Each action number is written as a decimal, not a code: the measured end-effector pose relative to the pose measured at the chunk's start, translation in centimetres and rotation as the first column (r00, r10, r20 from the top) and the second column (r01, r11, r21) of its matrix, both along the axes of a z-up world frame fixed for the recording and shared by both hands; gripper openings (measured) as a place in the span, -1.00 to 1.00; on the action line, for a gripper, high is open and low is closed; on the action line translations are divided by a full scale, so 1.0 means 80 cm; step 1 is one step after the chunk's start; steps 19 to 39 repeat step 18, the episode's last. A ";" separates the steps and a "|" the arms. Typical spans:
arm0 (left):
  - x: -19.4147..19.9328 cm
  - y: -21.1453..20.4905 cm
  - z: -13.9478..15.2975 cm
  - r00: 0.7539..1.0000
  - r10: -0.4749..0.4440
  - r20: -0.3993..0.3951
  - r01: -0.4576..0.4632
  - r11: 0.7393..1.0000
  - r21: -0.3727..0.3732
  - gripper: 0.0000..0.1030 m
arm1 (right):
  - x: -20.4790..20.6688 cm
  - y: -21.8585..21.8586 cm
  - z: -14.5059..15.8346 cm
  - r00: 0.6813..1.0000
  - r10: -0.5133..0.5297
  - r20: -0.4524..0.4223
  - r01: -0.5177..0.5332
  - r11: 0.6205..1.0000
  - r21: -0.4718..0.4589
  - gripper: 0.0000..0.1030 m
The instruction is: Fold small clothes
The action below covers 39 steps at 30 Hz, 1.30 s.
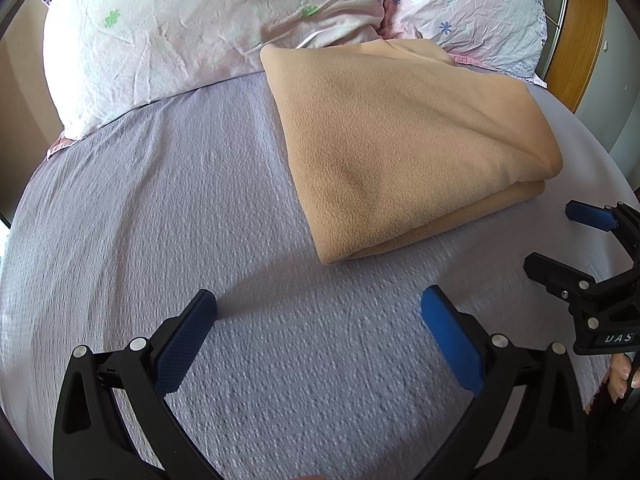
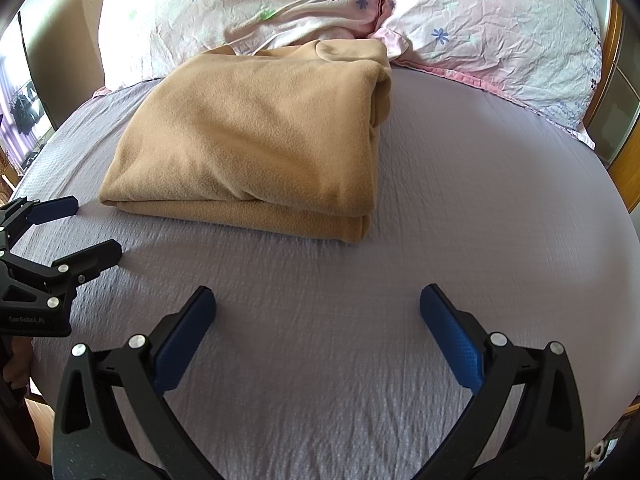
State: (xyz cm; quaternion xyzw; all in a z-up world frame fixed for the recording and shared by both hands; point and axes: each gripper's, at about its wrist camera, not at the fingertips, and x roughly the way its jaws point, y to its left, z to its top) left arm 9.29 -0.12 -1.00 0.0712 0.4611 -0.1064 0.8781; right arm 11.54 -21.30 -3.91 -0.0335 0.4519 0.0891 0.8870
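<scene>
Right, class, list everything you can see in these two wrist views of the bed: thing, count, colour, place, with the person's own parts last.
folded fleece garment: one, tan, lying on the bedsheet just in front of the pillows, touching no gripper.
pillows: two, pale pink with flower and tree prints, side by side at the head of the bed.
bedsheet: one, lilac-grey, textured, covering the mattress.
headboard: one, orange-brown wood, behind the pillows at the right edge.
left gripper: one, black with blue pads, jaws wide apart, empty, over the bare sheet.
right gripper: one, black with blue pads, jaws wide apart, empty, over the bare sheet.
</scene>
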 end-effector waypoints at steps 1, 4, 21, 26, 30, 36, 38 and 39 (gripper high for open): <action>0.000 0.000 0.000 1.000 -0.001 -0.001 0.001 1.000 0.000 0.97 | 0.000 0.000 0.000 1.000 0.000 0.000 0.000 1.000 0.000 0.97; 0.000 0.000 0.000 1.000 -0.003 -0.002 0.003 1.000 0.001 0.97 | 0.000 0.000 0.000 1.000 0.000 0.000 0.000 1.000 0.000 0.97; 0.003 -0.001 -0.001 1.000 -0.002 0.005 0.002 1.000 0.001 0.97 | 0.000 0.002 0.000 1.000 -0.004 0.000 0.004 1.000 0.000 0.97; 0.003 -0.001 -0.001 1.000 -0.002 0.005 0.002 1.000 0.001 0.97 | 0.000 0.002 0.000 1.000 -0.004 0.000 0.004 1.000 0.000 0.97; 0.003 -0.001 -0.001 1.000 -0.002 0.005 0.002 1.000 0.001 0.97 | 0.000 0.002 0.000 1.000 -0.004 0.000 0.004 1.000 0.000 0.97; 0.003 -0.001 -0.001 1.000 -0.002 0.005 0.002 1.000 0.001 0.97 | 0.000 0.002 0.000 1.000 -0.004 0.000 0.004 1.000 0.000 0.97; 0.003 -0.001 -0.001 1.000 -0.002 0.005 0.002 1.000 0.001 0.97 | 0.000 0.002 0.000 1.000 -0.004 0.000 0.004 1.000 0.000 0.97; 0.003 -0.001 -0.001 1.000 -0.002 0.005 0.002 1.000 0.001 0.97 | 0.000 0.002 0.000 1.000 -0.004 0.000 0.004 1.000 0.000 0.97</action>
